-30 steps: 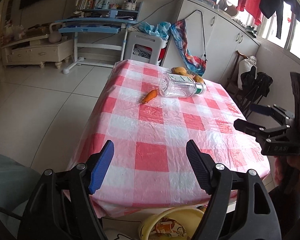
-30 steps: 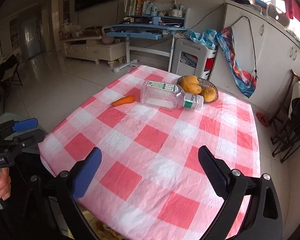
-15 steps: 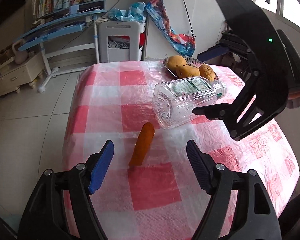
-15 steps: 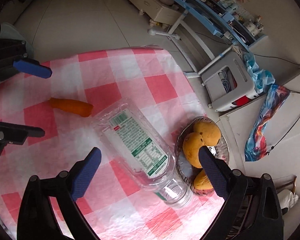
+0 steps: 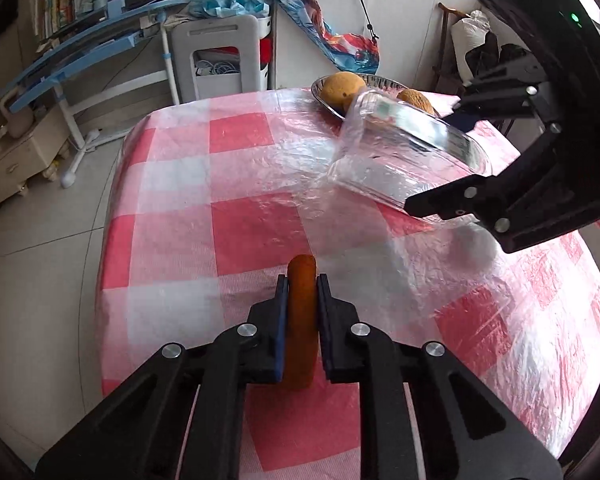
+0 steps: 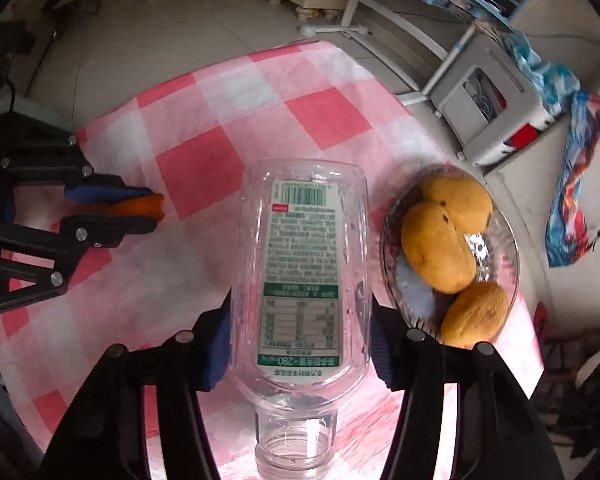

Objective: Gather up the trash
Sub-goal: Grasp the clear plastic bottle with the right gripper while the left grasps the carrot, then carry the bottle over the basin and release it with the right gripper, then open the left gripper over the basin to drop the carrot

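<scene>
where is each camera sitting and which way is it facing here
Left wrist: sits on the left gripper, looking forward and down across the checked tablecloth; its own fingers clamp an orange carrot piece, and the right gripper shows at right.
Right wrist: sits on the right gripper, looking steeply down; its own fingers, which have just been closing, press a clear plastic bottle.
Shared: bottle, carrot piece, left gripper, fruit bowl.
</scene>
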`<state>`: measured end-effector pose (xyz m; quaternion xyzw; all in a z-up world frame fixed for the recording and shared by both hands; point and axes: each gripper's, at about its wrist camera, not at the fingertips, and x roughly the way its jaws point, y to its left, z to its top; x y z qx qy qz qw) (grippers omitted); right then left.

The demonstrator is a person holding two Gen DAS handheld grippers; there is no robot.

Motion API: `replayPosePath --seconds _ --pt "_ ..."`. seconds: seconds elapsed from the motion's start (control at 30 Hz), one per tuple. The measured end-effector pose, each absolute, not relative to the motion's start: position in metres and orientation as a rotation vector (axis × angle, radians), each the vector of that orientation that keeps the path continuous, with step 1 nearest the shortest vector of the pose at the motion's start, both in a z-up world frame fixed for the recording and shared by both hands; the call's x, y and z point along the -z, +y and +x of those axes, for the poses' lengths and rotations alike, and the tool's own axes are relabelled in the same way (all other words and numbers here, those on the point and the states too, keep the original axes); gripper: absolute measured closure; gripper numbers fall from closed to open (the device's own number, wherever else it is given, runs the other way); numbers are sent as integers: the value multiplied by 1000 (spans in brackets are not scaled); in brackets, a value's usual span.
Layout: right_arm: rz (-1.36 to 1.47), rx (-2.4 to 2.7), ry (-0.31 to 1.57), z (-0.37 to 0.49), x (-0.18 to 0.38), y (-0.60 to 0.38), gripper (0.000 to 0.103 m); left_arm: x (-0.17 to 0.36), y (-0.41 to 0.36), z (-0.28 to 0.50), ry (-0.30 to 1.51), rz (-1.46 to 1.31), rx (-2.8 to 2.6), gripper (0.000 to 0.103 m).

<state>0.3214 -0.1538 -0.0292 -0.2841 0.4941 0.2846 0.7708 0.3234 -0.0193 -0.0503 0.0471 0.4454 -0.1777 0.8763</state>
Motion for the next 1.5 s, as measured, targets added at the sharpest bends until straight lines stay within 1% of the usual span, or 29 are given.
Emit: replayPosePath --seconds 0.13,0.27,0.4,0.67,0.93,1.1,1.27,1.3,1.33,1.37,1.4,1.5 --pt "-281 -551 1047 279 15 -195 48 37 -8 299 920 -65 420 90" --pt "74 -511 974 234 4 -230 48 16 -8 258 850 -121 424 90" --pt "260 -505 915 207 0 -238 48 9 -10 211 812 -137 382 90" --pt "410 -543 836 144 -11 -242 48 -4 -14 139 762 -108 354 90" --pt "432 -563 810 97 -11 -238 48 -8 -11 99 756 -100 348 90" --pt "419 -568 844 57 5 -220 48 -8 -10 76 758 -90 348 90" --pt "372 -553 936 20 30 -201 48 -5 -9 51 779 -88 345 90" --pt "354 -537 958 17 35 -199 44 -4 -10 46 788 -88 348 90" --pt "340 -522 979 13 40 -199 37 -3 -12 41 797 -85 351 90" --pt "336 -504 990 12 43 -201 35 0 -15 35 807 -77 356 90" --pt "345 -484 985 11 44 -204 34 2 -17 28 817 -71 365 90" --pt "387 -417 899 9 31 -221 21 11 -24 6 856 -55 384 90"
